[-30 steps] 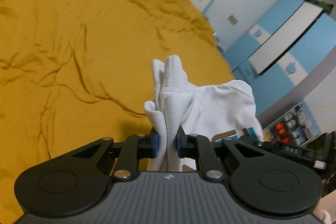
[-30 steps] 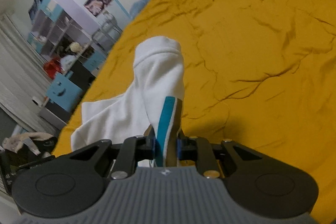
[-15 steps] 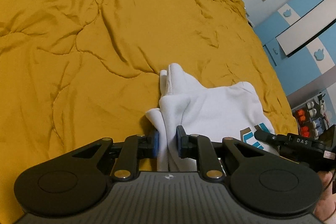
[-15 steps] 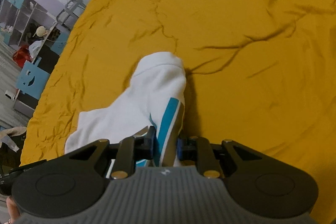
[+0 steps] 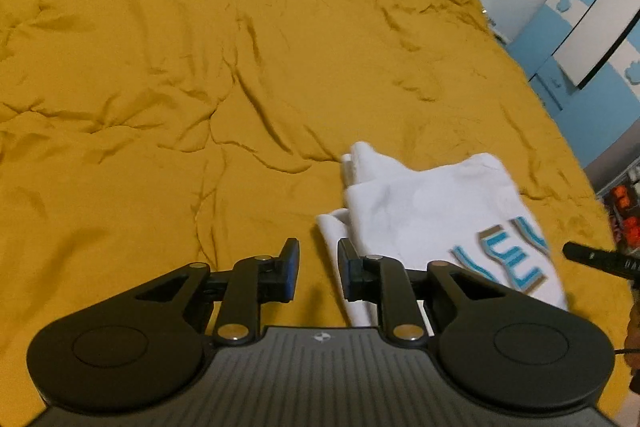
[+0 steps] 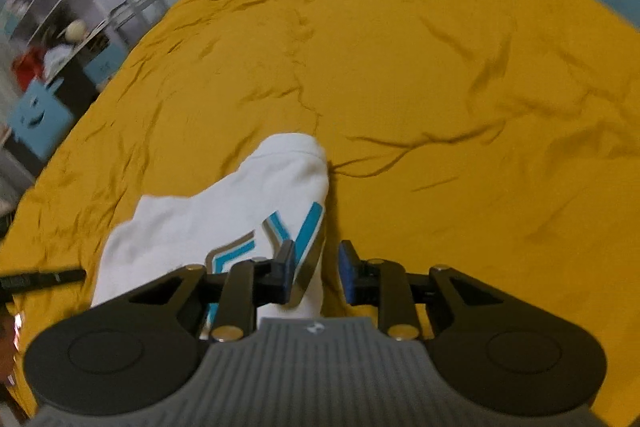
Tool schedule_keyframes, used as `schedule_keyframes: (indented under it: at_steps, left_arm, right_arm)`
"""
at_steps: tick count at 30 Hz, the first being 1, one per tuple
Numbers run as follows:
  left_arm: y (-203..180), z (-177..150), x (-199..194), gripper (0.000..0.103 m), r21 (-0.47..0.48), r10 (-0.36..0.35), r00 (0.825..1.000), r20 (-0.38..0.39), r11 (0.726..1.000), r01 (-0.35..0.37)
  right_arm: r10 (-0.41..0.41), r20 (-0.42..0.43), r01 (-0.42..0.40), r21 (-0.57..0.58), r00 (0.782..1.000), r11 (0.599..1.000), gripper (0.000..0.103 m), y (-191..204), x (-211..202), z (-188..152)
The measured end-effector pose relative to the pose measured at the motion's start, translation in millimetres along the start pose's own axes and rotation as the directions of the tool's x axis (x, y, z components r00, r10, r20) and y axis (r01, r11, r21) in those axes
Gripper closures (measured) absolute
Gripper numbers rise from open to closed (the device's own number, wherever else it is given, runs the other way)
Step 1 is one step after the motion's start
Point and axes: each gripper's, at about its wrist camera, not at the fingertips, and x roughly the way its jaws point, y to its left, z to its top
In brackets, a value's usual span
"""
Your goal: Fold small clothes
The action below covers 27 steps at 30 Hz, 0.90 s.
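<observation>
Left wrist view: the left gripper point(image 5: 318, 267) has just been opening; its jaws stand a little apart over the yellow blanket point(image 5: 200, 87), and the white garment point(image 5: 432, 211) lies just past the right finger, at about two o'clock, no longer pinched. The garment is folded, flat on the blanket, its blue lettering toward three o'clock. Beyond, at one o'clock, stands a blue and white cupboard point(image 5: 592, 27). In the right wrist view the right gripper point(image 6: 316, 269) has likewise just been opening; cloth lies between its jaws against the left finger, unpressed, and the garment point(image 6: 240, 211) stretches away toward ten o'clock. Shelves point(image 6: 48, 27) stand far at ten o'clock.
</observation>
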Motion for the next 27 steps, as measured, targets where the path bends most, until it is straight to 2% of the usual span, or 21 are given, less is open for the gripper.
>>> schedule_keyframes:
  at_steps: [6,11,15,17,21,27]
  left_arm:
    - [-42.8,-17.1,-27.4,0.081,0.113,-0.090,0.996,0.013,0.990,0.088]
    - [-78.4,-38.4,-17.3,0.081,0.189,-0.146,0.989,-0.036,0.970,0.151]
    - [-82.2,-58.6,12.9,0.082,0.207,-0.074,0.992,-0.103,0.974,0.094]
    - [-74.6,-66.7,24.8,0.087,0.216,-0.032,0.993,-0.114,0.975,0.056]
    - [-64.8,-69.3,30.6,0.088,0.162,-0.049,0.990,-0.130,0.984,0.070]
    - [-75.0,-64.3,8.6,0.087,0.197,-0.031,0.992,-0.123,0.979,0.055]
  right_arm:
    - [0.004,0.034,0.001,-0.144,0.999,0.990,0.083,20.5,-44.8,-30.1]
    - [0.002,0.035,0.008,-0.257,0.999,0.966,0.083,37.6,-56.1,-61.2]
    - [-0.019,-0.007,0.017,-0.288,1.000,0.957,0.083,36.3,-43.2,-80.7]
    - [-0.043,-0.019,0.035,-0.301,0.999,0.953,0.084,32.2,-33.7,-90.7]
    - [-0.053,-0.039,0.040,-0.289,0.998,0.956,0.084,23.7,-20.6,-102.2]
    - [-0.069,-0.010,0.062,-0.308,0.998,0.949,0.084,31.3,-35.6,-98.7]
